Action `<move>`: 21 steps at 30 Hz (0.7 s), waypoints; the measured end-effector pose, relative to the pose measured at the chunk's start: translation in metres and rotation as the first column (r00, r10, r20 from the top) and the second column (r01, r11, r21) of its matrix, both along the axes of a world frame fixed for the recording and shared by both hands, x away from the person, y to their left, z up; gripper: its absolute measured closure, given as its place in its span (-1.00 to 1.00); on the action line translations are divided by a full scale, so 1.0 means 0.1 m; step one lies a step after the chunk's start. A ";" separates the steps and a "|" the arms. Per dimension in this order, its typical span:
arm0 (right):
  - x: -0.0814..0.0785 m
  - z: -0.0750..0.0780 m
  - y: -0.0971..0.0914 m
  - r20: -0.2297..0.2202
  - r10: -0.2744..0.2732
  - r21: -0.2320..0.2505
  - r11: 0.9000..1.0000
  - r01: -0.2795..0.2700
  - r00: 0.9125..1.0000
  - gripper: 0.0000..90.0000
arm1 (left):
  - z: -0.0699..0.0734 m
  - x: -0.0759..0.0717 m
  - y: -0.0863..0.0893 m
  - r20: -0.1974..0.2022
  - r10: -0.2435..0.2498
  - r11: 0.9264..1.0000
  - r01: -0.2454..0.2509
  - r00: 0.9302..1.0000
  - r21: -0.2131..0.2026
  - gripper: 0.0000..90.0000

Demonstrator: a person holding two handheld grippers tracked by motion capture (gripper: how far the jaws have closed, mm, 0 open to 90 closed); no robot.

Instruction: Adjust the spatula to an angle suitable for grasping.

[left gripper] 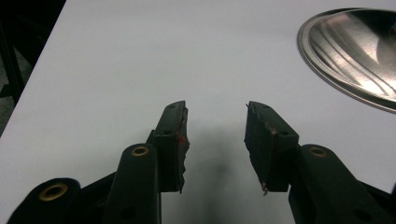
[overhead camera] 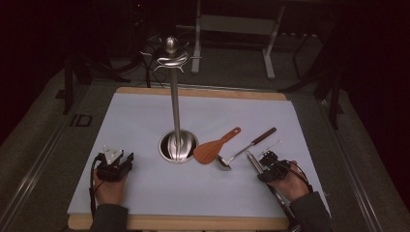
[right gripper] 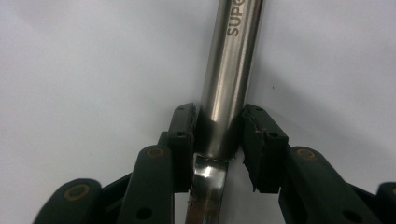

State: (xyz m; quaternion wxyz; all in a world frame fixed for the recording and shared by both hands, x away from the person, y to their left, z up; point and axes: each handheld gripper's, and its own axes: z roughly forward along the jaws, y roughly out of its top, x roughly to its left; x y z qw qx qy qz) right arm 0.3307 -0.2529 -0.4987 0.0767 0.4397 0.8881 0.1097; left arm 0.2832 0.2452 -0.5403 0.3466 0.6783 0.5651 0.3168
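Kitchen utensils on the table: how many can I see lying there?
3. A wooden rice paddle beside the metal stand; a ladle right of it; a steel-handled utensil in the right gripper, its head hidden.

light: dim room | sheet bright | close views soft, glare

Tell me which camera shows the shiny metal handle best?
The right gripper view: the metal handle looms close between the right gripper pads, lettering readable. The high view shows it small; the left gripper view gives white table.
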 end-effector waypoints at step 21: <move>0.33 0.01 -0.06 -0.002 0.023 0.048 0.999 -0.023 1.000 0.45 | 0.00 0.00 0.00 -0.002 0.000 1.000 0.000 1.000 0.003 0.31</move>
